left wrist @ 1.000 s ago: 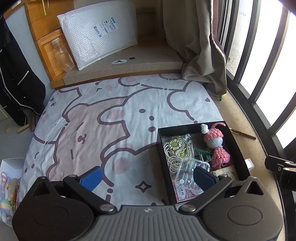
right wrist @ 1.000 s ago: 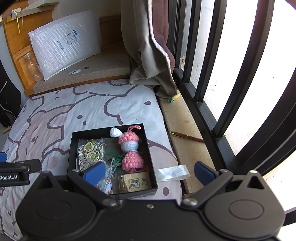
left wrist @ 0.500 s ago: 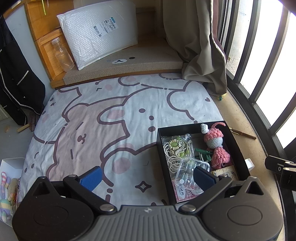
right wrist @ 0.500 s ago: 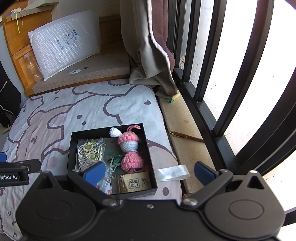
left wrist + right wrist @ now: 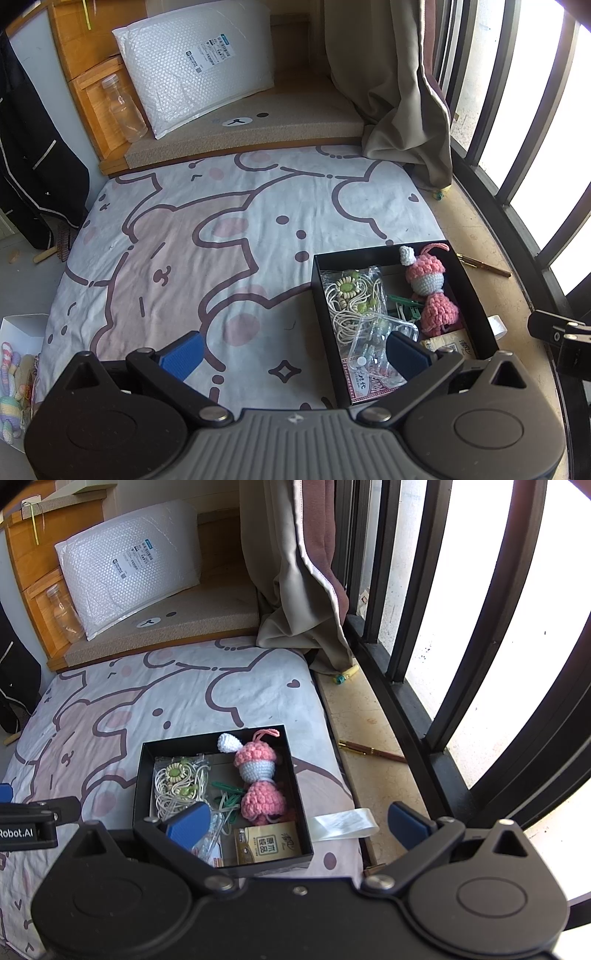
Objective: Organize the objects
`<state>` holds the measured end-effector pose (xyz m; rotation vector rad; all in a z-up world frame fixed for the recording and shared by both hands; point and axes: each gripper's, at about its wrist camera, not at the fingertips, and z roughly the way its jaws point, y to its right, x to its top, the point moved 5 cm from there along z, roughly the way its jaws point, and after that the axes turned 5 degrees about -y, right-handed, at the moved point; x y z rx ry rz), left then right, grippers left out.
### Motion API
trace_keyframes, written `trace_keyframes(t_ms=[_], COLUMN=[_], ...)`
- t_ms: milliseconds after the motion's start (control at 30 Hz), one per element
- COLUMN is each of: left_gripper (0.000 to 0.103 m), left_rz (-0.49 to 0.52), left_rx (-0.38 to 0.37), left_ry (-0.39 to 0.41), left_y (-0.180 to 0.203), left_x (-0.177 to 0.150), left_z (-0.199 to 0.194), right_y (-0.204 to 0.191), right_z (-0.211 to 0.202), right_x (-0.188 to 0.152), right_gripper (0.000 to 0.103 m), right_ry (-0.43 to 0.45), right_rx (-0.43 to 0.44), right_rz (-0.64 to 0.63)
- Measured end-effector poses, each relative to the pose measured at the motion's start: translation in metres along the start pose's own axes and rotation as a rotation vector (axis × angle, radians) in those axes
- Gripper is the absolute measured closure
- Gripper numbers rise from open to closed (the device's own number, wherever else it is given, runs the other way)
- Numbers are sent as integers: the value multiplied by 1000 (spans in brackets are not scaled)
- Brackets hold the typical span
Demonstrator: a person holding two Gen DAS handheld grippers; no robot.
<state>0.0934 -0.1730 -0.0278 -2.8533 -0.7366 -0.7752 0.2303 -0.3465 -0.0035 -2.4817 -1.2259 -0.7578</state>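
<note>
Left wrist view: the left claw (image 5: 293, 350) hangs spread wide and empty above the bed (image 5: 221, 229). The black box (image 5: 476, 306) sits at lower right, crammed with a bagged cord necklace (image 5: 351, 295) and a pink crochet doll (image 5: 430, 288); a careless grab could snag the loose cord.

Right wrist view: the right claw (image 5: 297, 821) gapes apart, empty, over the box's near edge, with a white slip (image 5: 343, 825) lying just outside.
</note>
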Motion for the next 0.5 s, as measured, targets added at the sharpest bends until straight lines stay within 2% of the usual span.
trace_keyframes(t_ms=[500], left_gripper=[0], left_rz=[4], left_rx=[-3], left_ry=[1], left_y=[6], left_x=[-3], left_z=[1], right_y=[0], right_z=[0], right_x=[-3], right_gripper=[0], right_ry=[-1], right_rx=[0], right_rz=[0])
